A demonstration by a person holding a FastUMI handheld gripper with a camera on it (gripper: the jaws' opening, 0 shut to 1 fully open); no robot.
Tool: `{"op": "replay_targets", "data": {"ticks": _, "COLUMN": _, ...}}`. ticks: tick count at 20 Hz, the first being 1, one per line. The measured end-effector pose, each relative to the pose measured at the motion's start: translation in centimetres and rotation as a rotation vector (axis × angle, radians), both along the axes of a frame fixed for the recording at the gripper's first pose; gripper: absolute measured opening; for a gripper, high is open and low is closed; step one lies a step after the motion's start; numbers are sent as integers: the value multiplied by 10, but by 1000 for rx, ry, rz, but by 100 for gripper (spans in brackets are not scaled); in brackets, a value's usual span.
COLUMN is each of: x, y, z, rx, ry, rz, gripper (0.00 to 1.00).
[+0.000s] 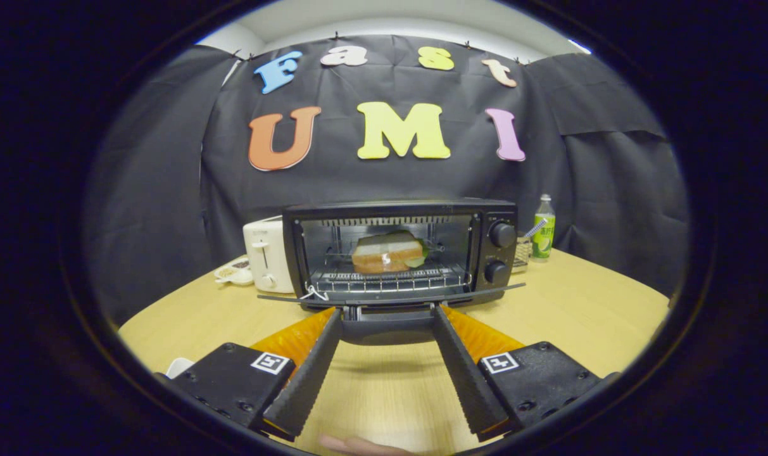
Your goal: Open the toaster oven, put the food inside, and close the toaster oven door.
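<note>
Beyond the spread gripper (pixel 387 311) fingers (apart) sits the sandwich (pixel 387 252).

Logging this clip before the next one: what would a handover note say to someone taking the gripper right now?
Gripper: open, fingers spread either side of the handle of the lowered door; whether they touch it is unclear.
Toaster oven: on the wooden table, door folded down flat.
Sandwich: already inside on the wire rack.
Done: oven opened, food loaded.
Left: lift the door by its handle and shut it.
</note>
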State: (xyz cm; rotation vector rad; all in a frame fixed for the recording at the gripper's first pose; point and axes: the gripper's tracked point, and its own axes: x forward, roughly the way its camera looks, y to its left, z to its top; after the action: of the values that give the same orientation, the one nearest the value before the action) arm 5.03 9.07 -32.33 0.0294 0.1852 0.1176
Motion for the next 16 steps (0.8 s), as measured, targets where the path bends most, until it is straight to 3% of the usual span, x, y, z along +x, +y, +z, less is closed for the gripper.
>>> {"op": "replay_targets", "data": {"ticks": 12, "x": 19, "y": 4, "z": 35, "rx": 5, "ry": -76, "rz": -2, "gripper": 95}}
{"op": "replay_targets", "data": {"ticks": 16, "x": 40, "y": 16, "z": 49, "rx": -29, "ry": -74, "rz": 45, "gripper": 95}}
